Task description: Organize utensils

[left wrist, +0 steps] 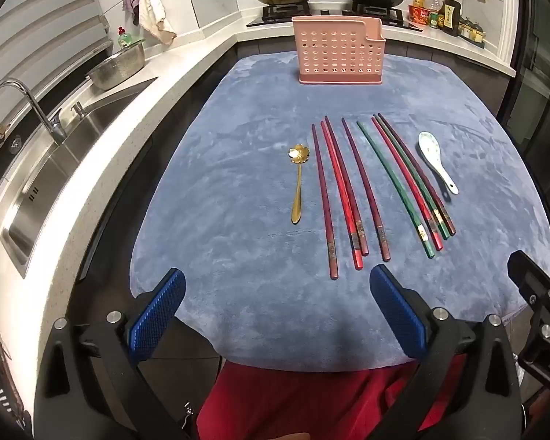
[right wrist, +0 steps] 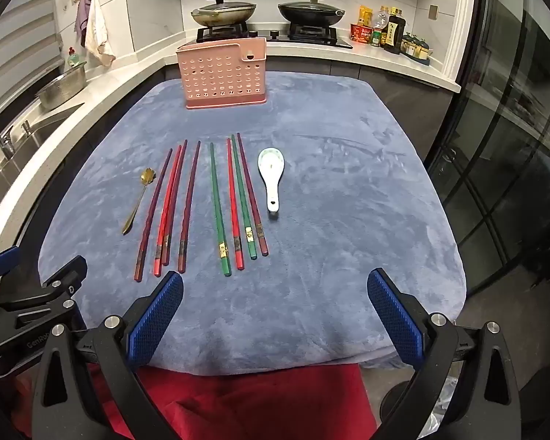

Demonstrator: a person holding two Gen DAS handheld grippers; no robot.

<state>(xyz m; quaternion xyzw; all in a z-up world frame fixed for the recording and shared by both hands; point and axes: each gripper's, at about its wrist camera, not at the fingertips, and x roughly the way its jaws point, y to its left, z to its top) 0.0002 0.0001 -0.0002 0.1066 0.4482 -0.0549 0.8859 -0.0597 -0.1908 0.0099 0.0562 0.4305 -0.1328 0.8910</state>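
Observation:
Several red, purple and green chopsticks (left wrist: 363,187) (right wrist: 216,201) lie side by side on a blue-grey cloth (left wrist: 238,220) (right wrist: 348,238). A gold spoon (left wrist: 297,183) (right wrist: 137,200) lies to their left, a white ceramic spoon (left wrist: 435,161) (right wrist: 272,176) to their right. A pink perforated utensil holder (left wrist: 338,50) (right wrist: 222,73) stands upright at the cloth's far edge. My left gripper (left wrist: 277,282) is open and empty above the near edge, just short of the chopstick handles. My right gripper (right wrist: 275,286) is open and empty, near the handle ends.
A steel sink with tap (left wrist: 36,154) and a white counter (left wrist: 135,117) run along the left. A stove with two lidded pans (right wrist: 267,13) and bottles (right wrist: 388,31) sit behind. A glass door (right wrist: 513,146) is on the right. Red cloth (right wrist: 256,399) hangs below the near edge.

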